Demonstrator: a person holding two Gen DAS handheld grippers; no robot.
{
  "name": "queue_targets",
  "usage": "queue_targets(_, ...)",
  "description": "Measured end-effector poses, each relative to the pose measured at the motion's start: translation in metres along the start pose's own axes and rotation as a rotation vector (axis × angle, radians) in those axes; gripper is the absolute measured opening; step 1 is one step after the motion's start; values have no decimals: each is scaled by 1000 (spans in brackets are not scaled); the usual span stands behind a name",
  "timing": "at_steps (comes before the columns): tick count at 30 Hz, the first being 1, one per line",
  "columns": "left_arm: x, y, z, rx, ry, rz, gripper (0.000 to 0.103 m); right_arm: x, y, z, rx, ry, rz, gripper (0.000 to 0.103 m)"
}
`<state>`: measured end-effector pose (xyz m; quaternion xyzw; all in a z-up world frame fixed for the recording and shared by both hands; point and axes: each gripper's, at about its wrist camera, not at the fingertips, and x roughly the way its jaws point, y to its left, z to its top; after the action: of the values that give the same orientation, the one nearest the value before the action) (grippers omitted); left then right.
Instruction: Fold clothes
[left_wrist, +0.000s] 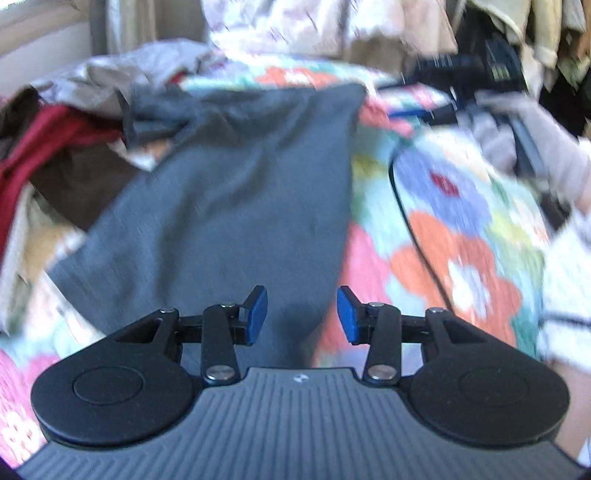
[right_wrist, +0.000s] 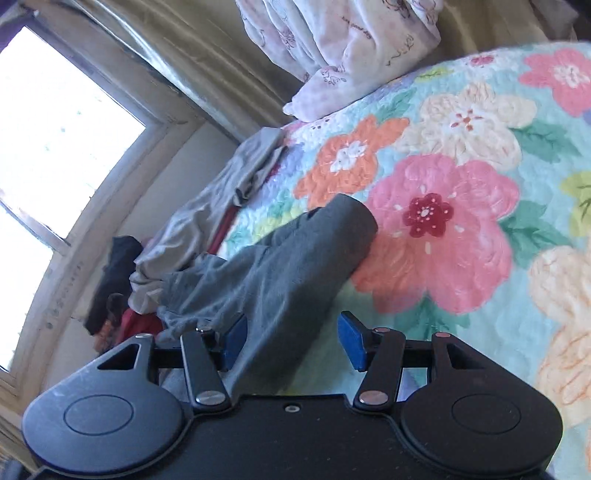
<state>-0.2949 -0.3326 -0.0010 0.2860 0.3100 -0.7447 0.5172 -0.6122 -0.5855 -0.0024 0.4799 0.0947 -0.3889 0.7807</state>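
Observation:
A dark grey garment (left_wrist: 236, 192) lies stretched along the flowered quilt (left_wrist: 454, 236), its far end bunched by a clothes pile. My left gripper (left_wrist: 302, 314) is open and empty just above the garment's near end. In the right wrist view the same grey garment (right_wrist: 280, 273) lies on the quilt (right_wrist: 461, 206), partly folded over. My right gripper (right_wrist: 291, 343) is open, its jaws on either side of the garment's near edge, gripping nothing. The right gripper also shows, blurred, in the left wrist view (left_wrist: 480, 81), held by a gloved hand.
A heap of clothes lies at the quilt's far left: a red piece (left_wrist: 44, 144), beige and brown ones (left_wrist: 110, 70). A white printed blanket (right_wrist: 332, 48) hangs at the bed's far end. A black cable (left_wrist: 410, 221) crosses the quilt. A window (right_wrist: 55, 140) is left.

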Motion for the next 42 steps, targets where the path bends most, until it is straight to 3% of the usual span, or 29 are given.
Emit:
queue_targets(2,1,-8,-5,50,31,-9,44,-1,-6,3,47,14,38,61)
queue_targets(3,1,-13,-7,76,43,-9,55,-2,-9,4,71,21,58,62)
queue_targets(5,5,-19,-7,108,49,27,63,4,-7,10,61,47,64,69)
queue_targets(9,24,-22,-13,195,106,192,64,23,-17,14,138,54,50,73)
queue_targets(10,25,-20,-13,200,103,195,65,29,-20,14,166,52,48,74)
queue_targets(11,26,-19,-14,205,99,197,62,34,-24,15,194,49,45,74)
queue_targets(13,26,-17,-12,193,80,200,47,44,-31,16,251,44,39,74)
queue_targets(14,26,-16,-11,193,74,206,19,50,-33,18,254,42,23,74)
queue_targets(15,26,-14,-9,193,69,218,8,57,-34,22,246,40,17,74)
queue_targets(17,28,-9,-6,184,60,231,8,71,-33,29,219,42,9,75)
queue_targets(19,31,-4,-4,163,49,232,8,85,-30,34,190,30,16,82)
queue_targets(21,31,-5,0,187,25,278,8,95,-26,37,157,10,28,86)
queue_targets(23,26,-3,11,174,-16,308,7,98,-21,36,119,-14,35,61)
queue_targets(24,22,-1,18,162,-49,322,7,99,-19,36,104,-6,30,16)
queue_targets(27,14,4,38,139,-121,353,7,79,-18,39,114,-52,83,15)
queue_targets(32,-3,1,58,86,-225,381,7,8,5,39,111,-132,164,15)
queue_targets(34,-20,-7,58,84,-277,384,7,-31,13,32,98,-172,169,15)
queue_targets(38,-50,-14,53,59,-354,354,7,-104,16,7,115,-179,95,15)
queue_targets(42,-38,-14,52,85,-302,297,7,-144,3,-24,229,-170,128,18)
